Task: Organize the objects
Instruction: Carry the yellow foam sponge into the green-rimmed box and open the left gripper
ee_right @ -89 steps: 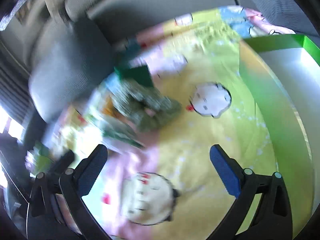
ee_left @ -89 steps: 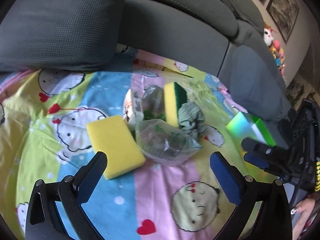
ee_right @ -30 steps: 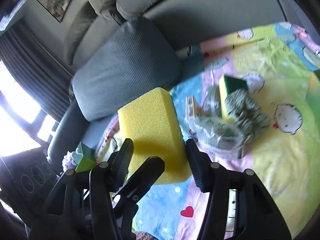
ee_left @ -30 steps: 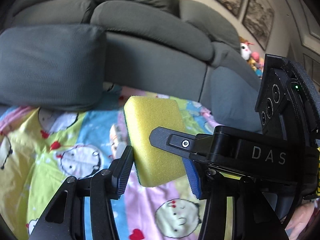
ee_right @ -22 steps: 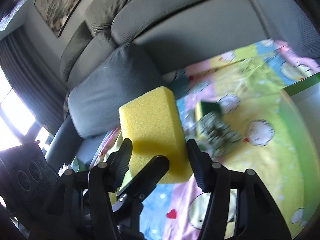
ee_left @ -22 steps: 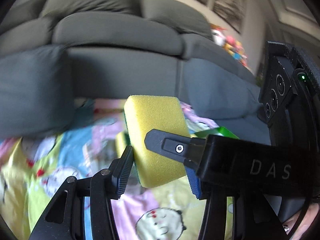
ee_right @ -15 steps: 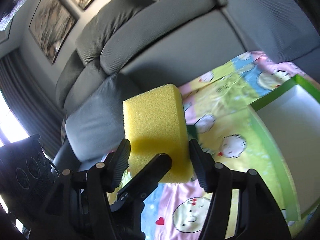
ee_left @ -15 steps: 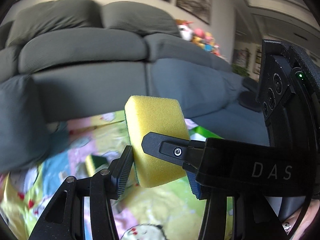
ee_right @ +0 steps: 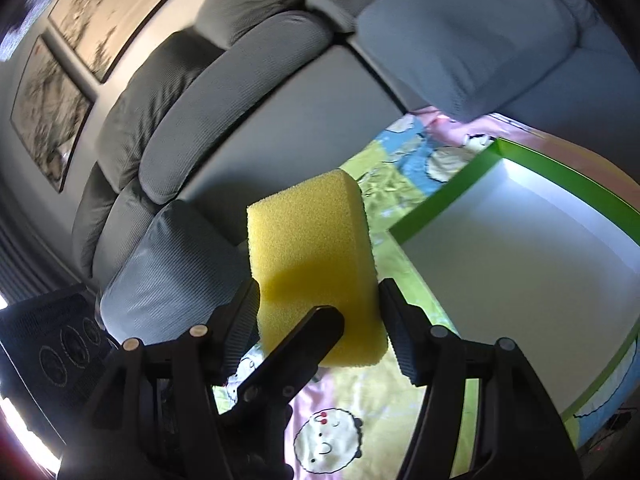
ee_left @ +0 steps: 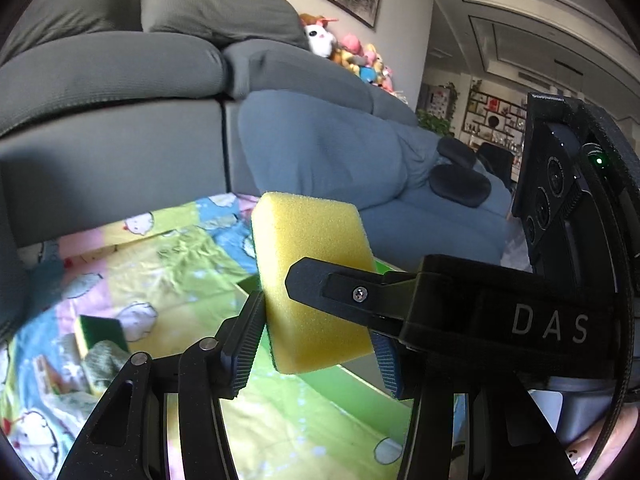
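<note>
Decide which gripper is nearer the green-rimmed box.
Right, probably. The right gripper, its jaws just opening around the yellow sponge, hangs beside the green-rimmed box. The left gripper, clamping that sponge, comes in from the side away from the box.

Surface: grey sofa [ee_left: 120, 152] seat, covered w/ multicolour cartoon-print sheet [ee_left: 172, 268]. Lying on sheet: green-rimmed box [ee_right: 520, 264], white inside, open top; a yellow/green scourer [ee_left: 96, 330] standing on edge, touching a grey-green cloth wad [ee_left: 106, 364]; blurred packaging at left edge, unidentifiable. Small dark cushion [ee_left: 460, 186] further along seat.
</note>
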